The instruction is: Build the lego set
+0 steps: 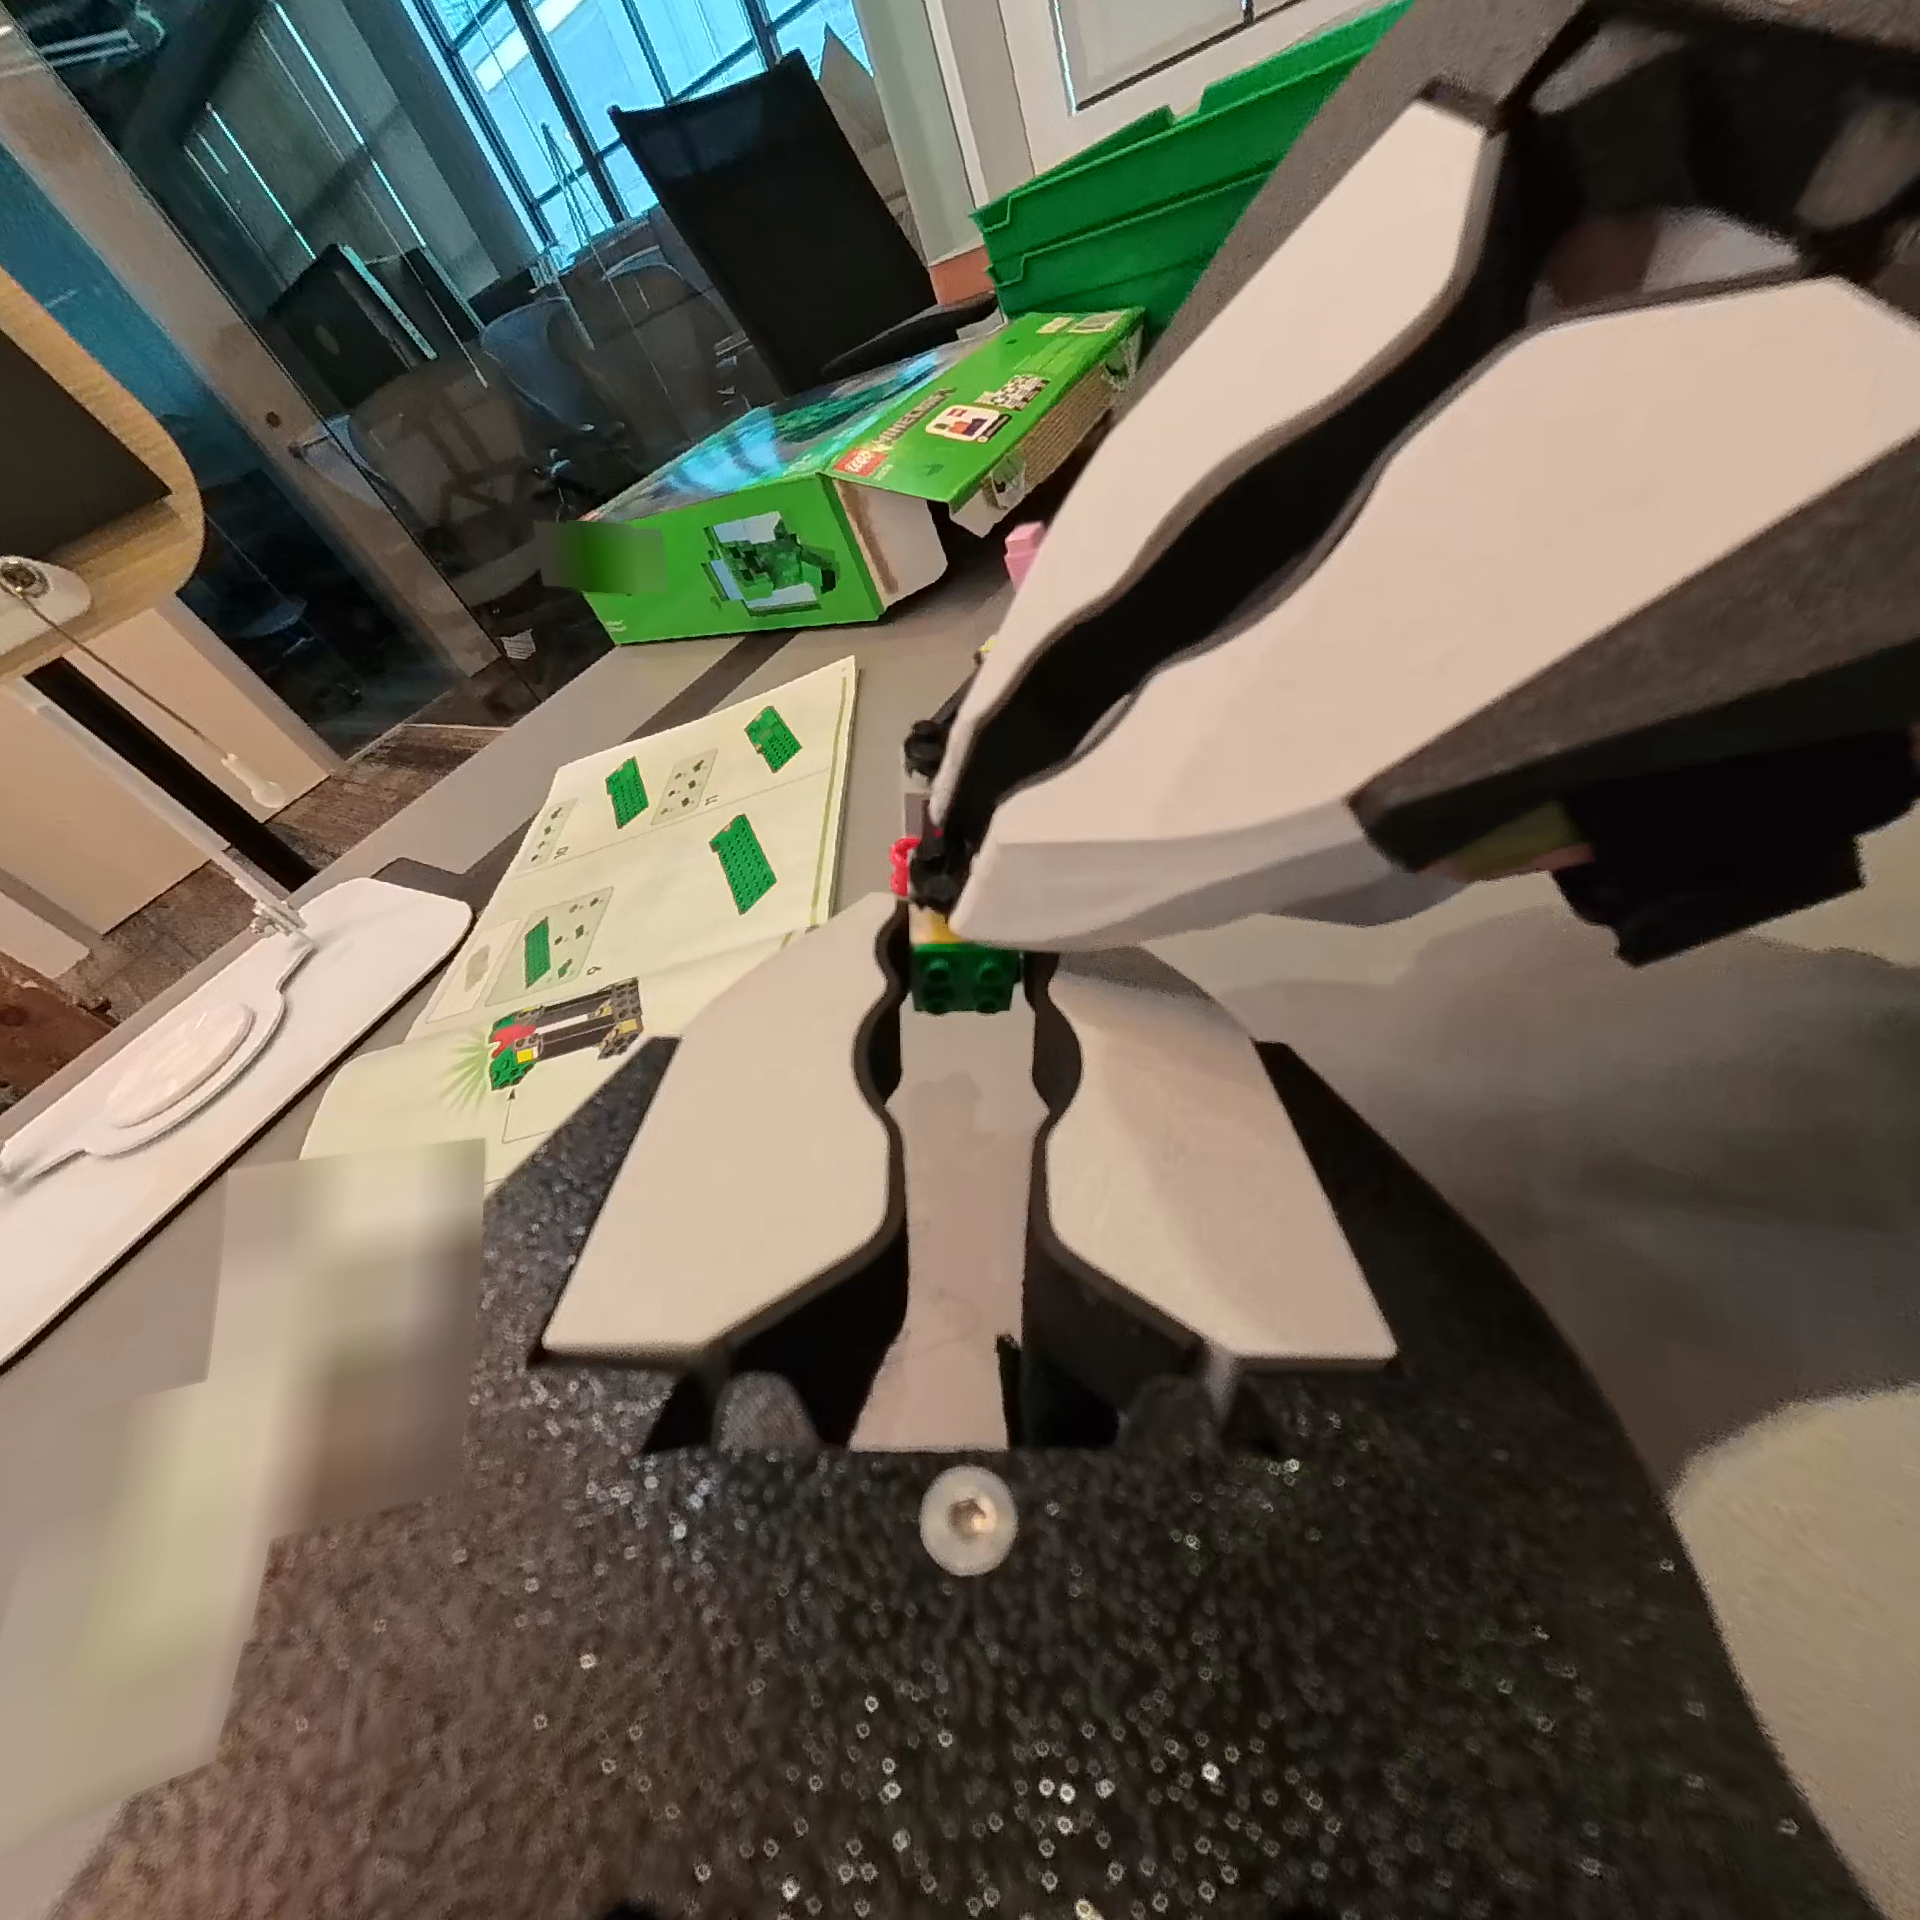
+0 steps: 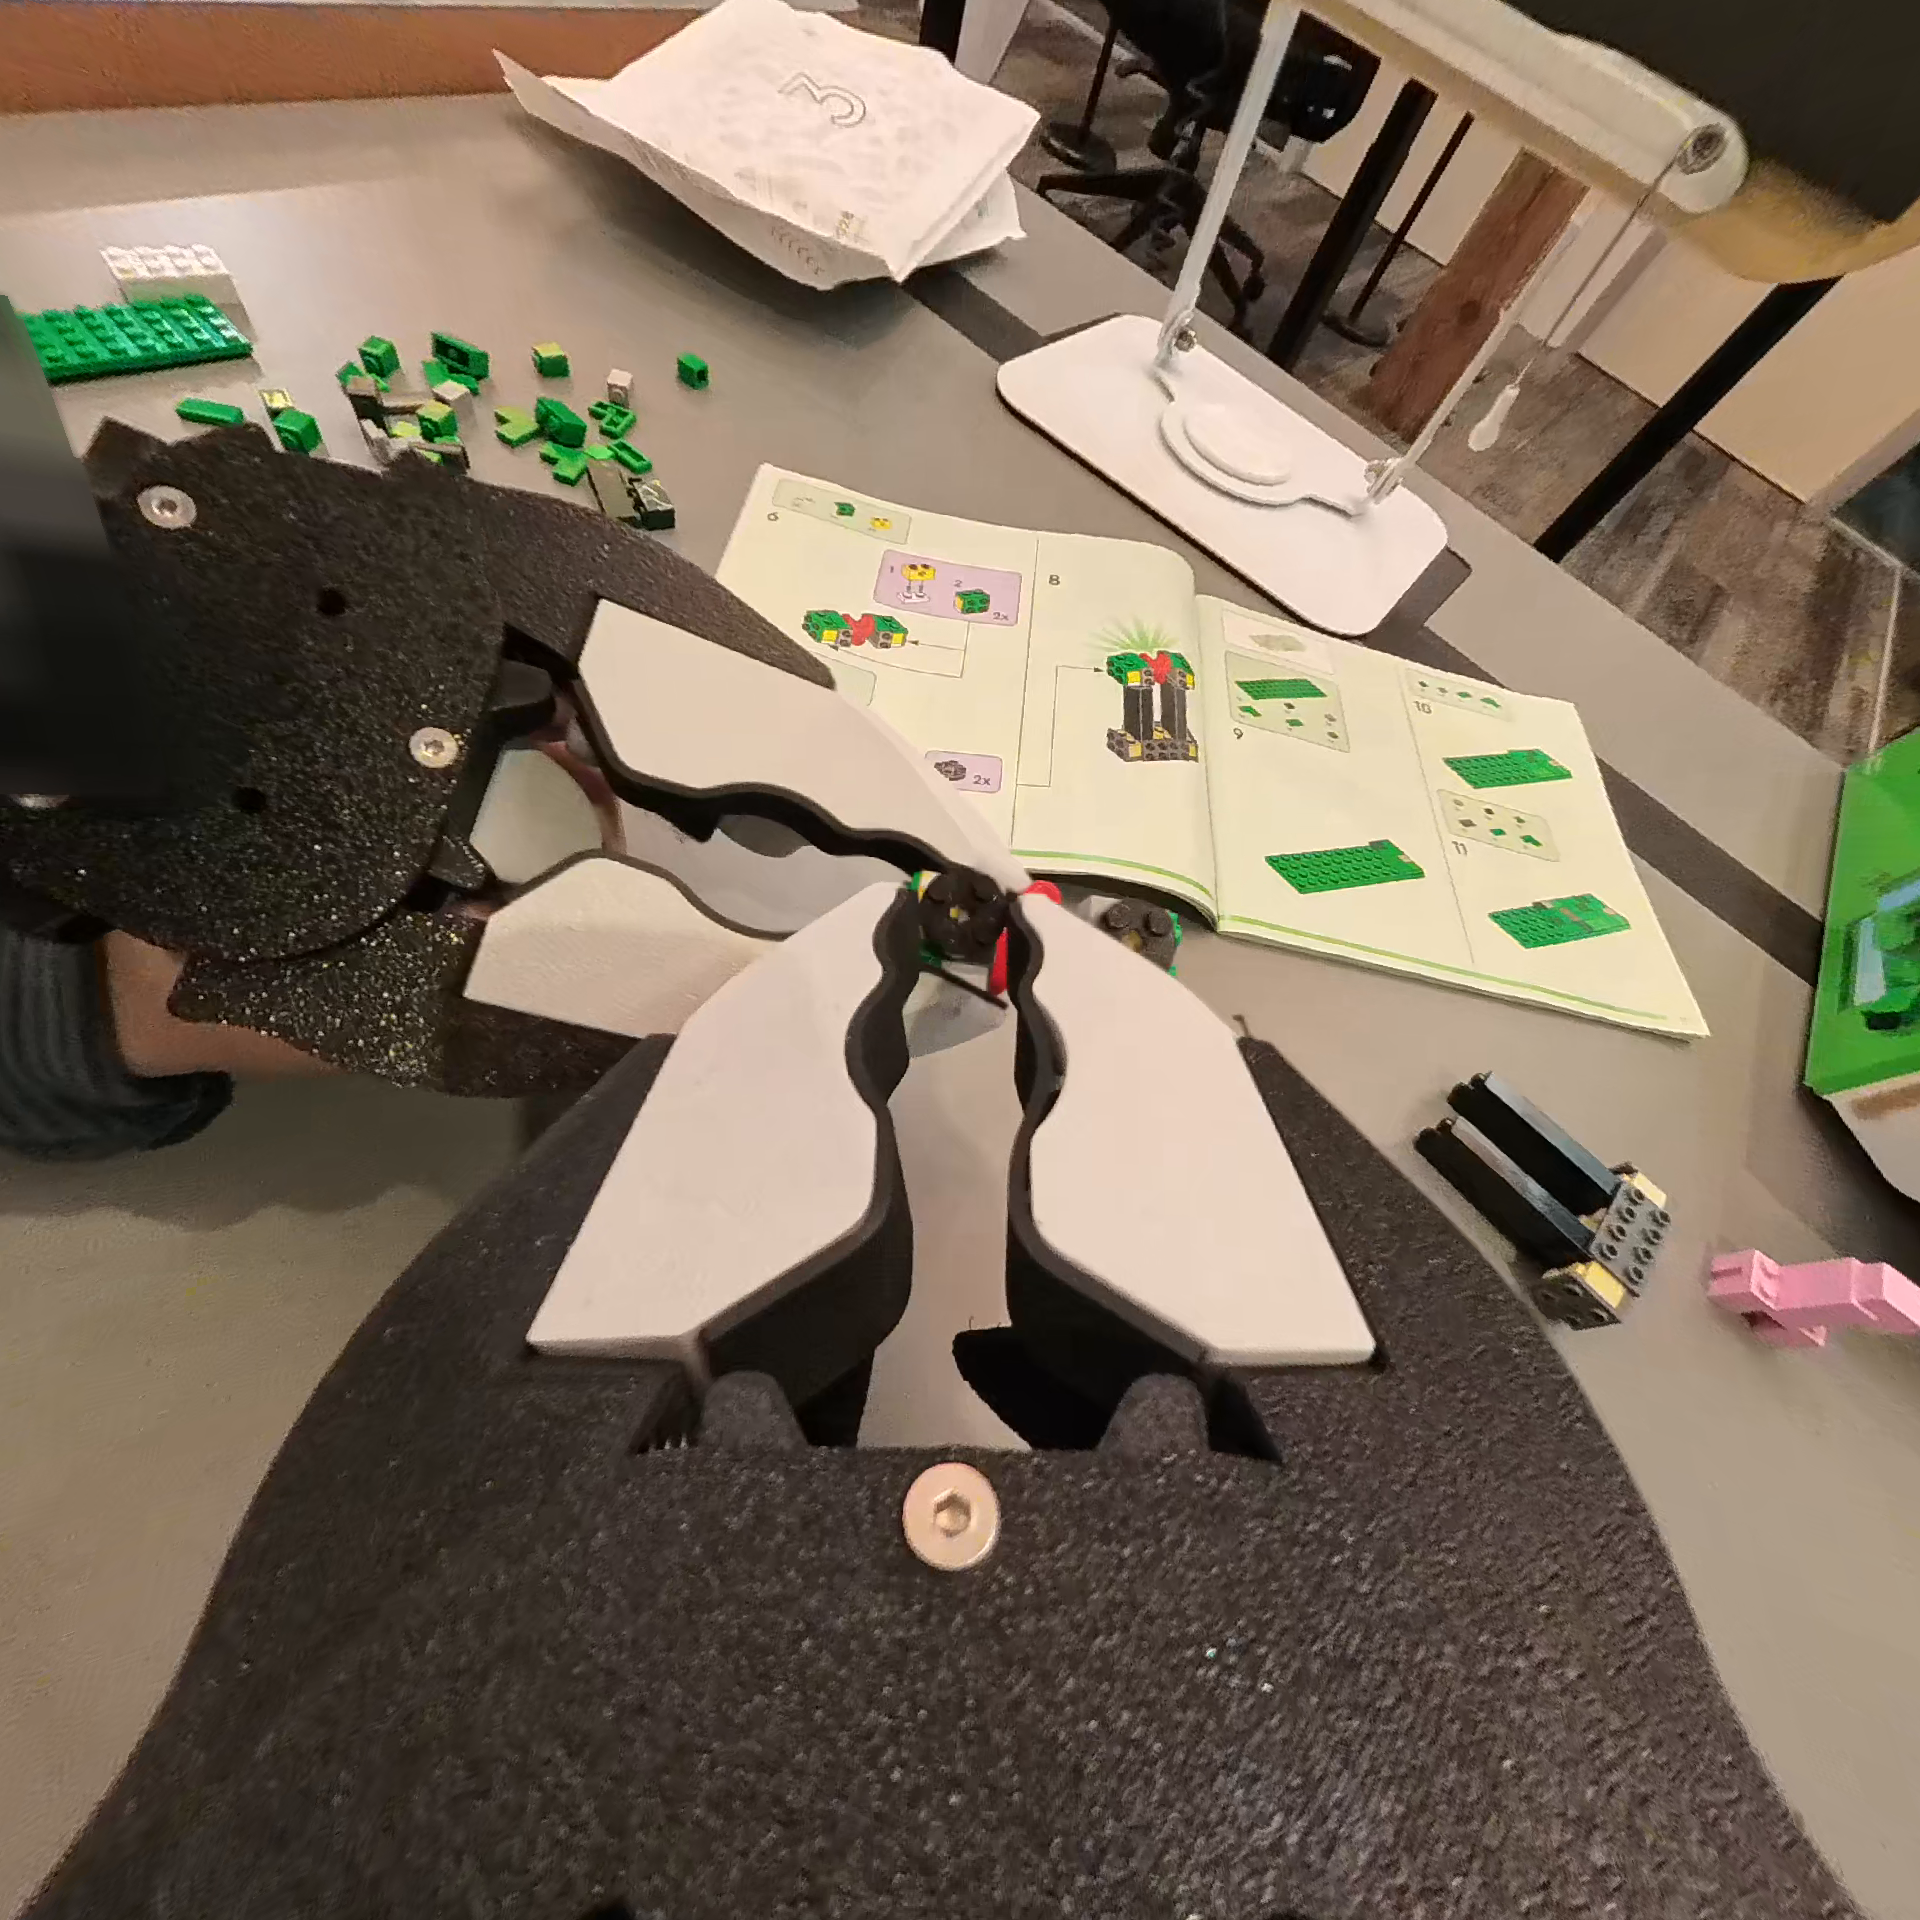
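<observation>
- Above the grey table (image 2: 312, 1299), the two grippers meet tip to tip over a small brick assembly (image 2: 961, 925) of black, green, red and yellow pieces, held just in front of the open instruction booklet (image 2: 1351, 790).
- The right gripper (image 2: 961, 920) points forward and slightly down, its fingers drawn in on the black round top of the assembly.
- The left gripper (image 2: 935, 868) comes in from the left, tilted on its side, a sleeved hand (image 2: 145, 1039) behind it; its jaws are closed on the same assembly from the side.
- Seen from the left wrist view, the left gripper (image 1: 961, 961) clamps the green brick (image 1: 964, 982) at the bottom of the assembly, while the right gripper (image 1: 940, 831) slants down from the upper right and pinches the black and red parts on top.
- Loose green pieces (image 2: 499, 416) lie scattered on the far left, next to a flat green plate (image 2: 135, 338).
- A black pillar piece (image 2: 1548, 1195) and a pink piece (image 2: 1808, 1294) lie on the right.
- A green box (image 1: 831, 509) lies beyond the booklet, and a white lamp base (image 2: 1226, 468) stands beside it.
</observation>
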Tool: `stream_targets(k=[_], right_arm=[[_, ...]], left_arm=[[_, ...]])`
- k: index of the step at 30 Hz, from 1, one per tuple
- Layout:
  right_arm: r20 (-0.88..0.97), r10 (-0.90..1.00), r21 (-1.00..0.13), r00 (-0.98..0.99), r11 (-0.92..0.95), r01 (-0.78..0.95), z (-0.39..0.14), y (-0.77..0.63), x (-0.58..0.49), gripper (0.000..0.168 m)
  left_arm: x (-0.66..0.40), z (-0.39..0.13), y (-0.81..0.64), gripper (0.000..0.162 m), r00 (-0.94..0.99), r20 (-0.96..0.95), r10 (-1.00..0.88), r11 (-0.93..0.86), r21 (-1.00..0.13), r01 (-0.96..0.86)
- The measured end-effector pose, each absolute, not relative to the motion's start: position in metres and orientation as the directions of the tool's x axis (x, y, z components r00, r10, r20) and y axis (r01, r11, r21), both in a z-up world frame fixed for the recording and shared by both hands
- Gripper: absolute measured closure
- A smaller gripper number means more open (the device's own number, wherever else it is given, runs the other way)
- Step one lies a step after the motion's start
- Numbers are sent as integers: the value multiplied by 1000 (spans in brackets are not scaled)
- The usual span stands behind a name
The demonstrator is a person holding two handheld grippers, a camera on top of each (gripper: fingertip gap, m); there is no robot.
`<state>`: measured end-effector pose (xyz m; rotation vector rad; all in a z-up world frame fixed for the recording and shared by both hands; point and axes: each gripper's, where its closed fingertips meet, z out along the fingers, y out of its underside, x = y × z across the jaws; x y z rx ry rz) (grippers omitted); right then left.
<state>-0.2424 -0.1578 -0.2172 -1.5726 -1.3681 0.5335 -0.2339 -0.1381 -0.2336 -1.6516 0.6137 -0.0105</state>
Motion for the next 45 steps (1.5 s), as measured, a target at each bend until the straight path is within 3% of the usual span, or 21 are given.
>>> stream_targets(k=[20,32,37,45], right_arm=[[239,923,-834,300,37,551,-220,-157,-239,153],[222,906,-838,361,-13,546,-212,-135,-199,153],[210,916,-839,343,-11,543,-213,-135,-198,153],[156,939,-832,305,-41,553,-230,-139,-199,153]], left_arm=[[-232,-237,-138,142,854,-316,-414,-75,-923,-378],[-223,-266,-139,142,878,-17,-478,-390,-892,-229],[-214,-282,-145,142,868,95,-487,-520,-830,-201],[-212,-298,-148,142,875,24,-483,-568,-769,-292]])
